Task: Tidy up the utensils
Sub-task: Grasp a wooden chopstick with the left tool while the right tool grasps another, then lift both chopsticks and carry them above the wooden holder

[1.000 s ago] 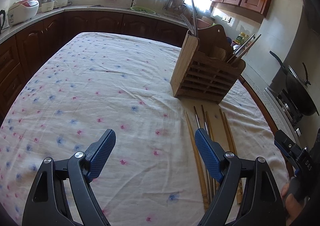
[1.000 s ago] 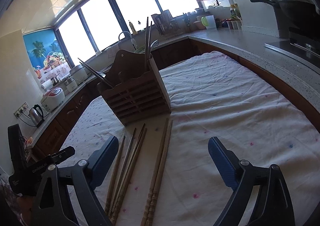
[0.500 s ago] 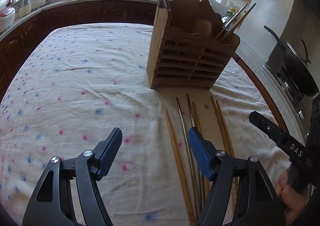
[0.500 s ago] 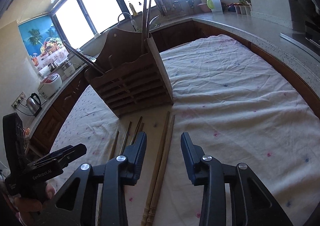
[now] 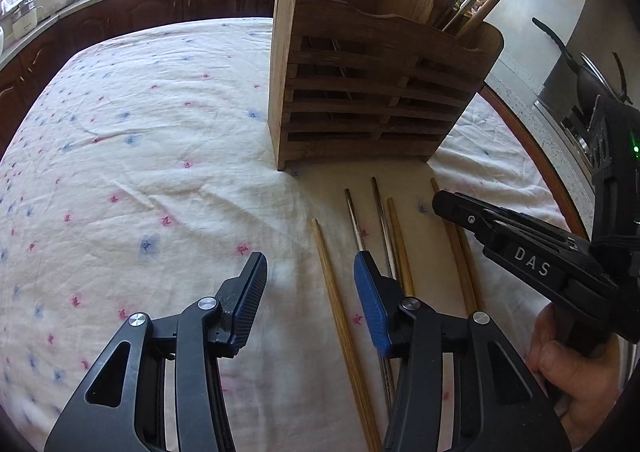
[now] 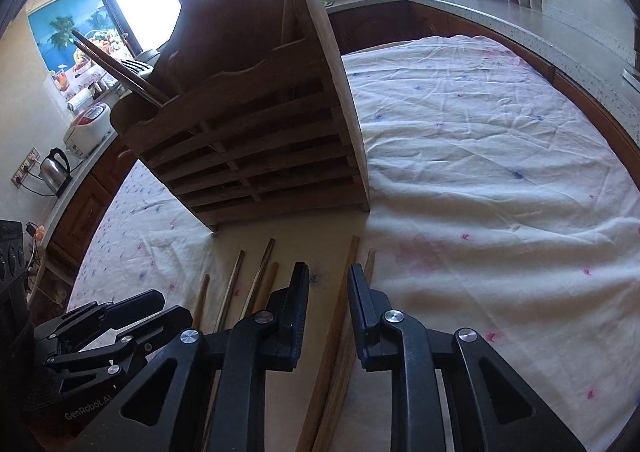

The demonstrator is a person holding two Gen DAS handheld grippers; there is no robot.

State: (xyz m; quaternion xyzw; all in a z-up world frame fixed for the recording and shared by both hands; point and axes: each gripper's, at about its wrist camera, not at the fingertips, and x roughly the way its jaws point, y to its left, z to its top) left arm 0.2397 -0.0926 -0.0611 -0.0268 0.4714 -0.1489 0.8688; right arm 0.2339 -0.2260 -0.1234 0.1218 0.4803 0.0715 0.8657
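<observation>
STEP: pick-up approach | RIGHT: right gripper [image 6: 328, 272] pitched down, jaws just closing, narrow, straddling pair of tan wooden chopsticks [image 6: 344, 316], pads not yet pressing | LEFT: left gripper [image 5: 308, 272] half-wide, closing over single pale wooden chopstick [image 5: 340, 320] | NEXT: pinch, lift to far slatted wooden utensil holder [image 5: 372, 92].

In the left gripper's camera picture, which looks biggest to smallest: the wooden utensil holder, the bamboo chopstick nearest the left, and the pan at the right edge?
1. Wooden utensil holder
2. Bamboo chopstick: long but thin, enlarged by nearness.
3. Pan: farther off and partly hidden, so unsure.
</observation>
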